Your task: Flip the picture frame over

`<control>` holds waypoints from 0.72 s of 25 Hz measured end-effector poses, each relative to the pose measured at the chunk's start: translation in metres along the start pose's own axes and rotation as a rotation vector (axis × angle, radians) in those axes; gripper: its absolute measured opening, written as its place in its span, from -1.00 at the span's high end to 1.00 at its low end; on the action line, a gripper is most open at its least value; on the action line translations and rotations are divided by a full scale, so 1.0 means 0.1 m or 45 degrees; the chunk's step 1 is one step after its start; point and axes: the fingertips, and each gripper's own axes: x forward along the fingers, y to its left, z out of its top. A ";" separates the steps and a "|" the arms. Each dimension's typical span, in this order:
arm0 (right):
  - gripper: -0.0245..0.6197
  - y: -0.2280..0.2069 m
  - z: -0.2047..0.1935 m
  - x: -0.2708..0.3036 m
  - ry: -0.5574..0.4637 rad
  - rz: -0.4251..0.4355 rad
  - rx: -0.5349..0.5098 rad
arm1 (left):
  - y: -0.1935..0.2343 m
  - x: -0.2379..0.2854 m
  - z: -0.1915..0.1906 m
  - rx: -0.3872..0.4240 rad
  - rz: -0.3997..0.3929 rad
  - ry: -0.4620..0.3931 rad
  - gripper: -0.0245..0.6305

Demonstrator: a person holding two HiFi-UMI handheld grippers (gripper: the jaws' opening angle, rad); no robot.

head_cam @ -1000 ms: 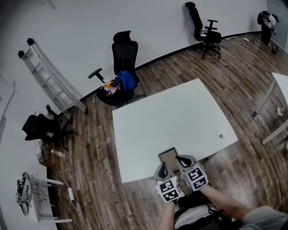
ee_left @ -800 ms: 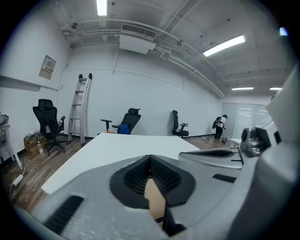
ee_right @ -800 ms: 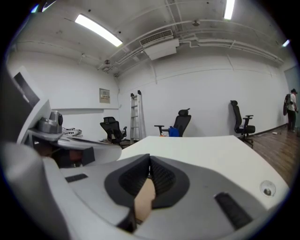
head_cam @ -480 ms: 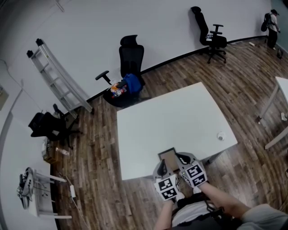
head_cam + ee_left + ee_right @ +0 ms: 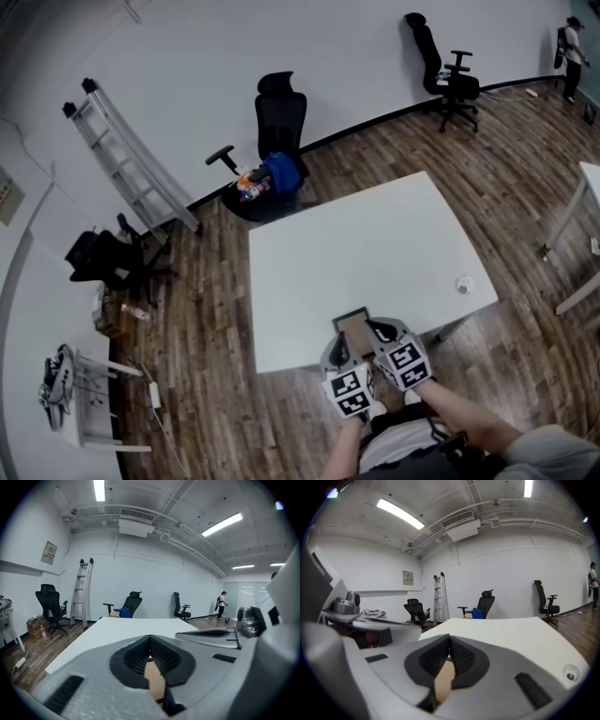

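No legible text anywhere (wall notice too small)

The tabletop looks smooth, matt white. The picture frame at its near edge shows a dull brown, cardboard-like back. The floor is wood plank; the ladder pale metal.

Your left tongs and right tongs sit side by side over the picture frame, brown face up, at the near edge of the worktop.
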 end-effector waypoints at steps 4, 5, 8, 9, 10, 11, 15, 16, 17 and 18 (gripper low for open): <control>0.91 0.00 -0.02 0.00 0.003 -0.003 0.000 | 0.03 0.02 -0.05 -0.009 0.006 -0.009 0.92; 0.91 0.00 -0.02 0.00 0.004 -0.004 0.000 | 0.03 0.02 -0.05 -0.014 0.005 -0.013 0.92; 0.91 -0.01 -0.04 0.00 0.014 -0.007 0.001 | 0.04 0.02 -0.06 -0.022 0.007 -0.010 0.92; 0.91 -0.02 -0.04 0.00 0.016 -0.007 0.003 | 0.03 0.02 -0.05 -0.018 0.007 -0.012 0.92; 0.91 -0.02 -0.05 0.00 0.018 -0.008 0.005 | 0.03 0.02 -0.04 -0.011 0.005 -0.011 0.92; 0.91 -0.03 -0.05 0.01 0.019 -0.008 0.006 | 0.02 0.03 -0.04 -0.002 0.003 -0.005 0.92; 0.91 -0.03 -0.08 0.03 0.033 -0.007 0.007 | 0.02 0.04 -0.08 -0.017 -0.002 0.003 0.92; 0.91 -0.02 -0.08 0.03 0.036 -0.008 0.007 | 0.03 0.05 -0.09 -0.026 -0.002 0.005 0.92; 0.91 -0.02 -0.08 0.03 0.037 -0.009 0.007 | 0.05 0.05 -0.10 -0.032 -0.001 0.009 0.92; 0.91 -0.01 -0.08 0.04 0.038 -0.009 0.007 | 0.06 0.05 -0.10 -0.033 0.000 0.011 0.92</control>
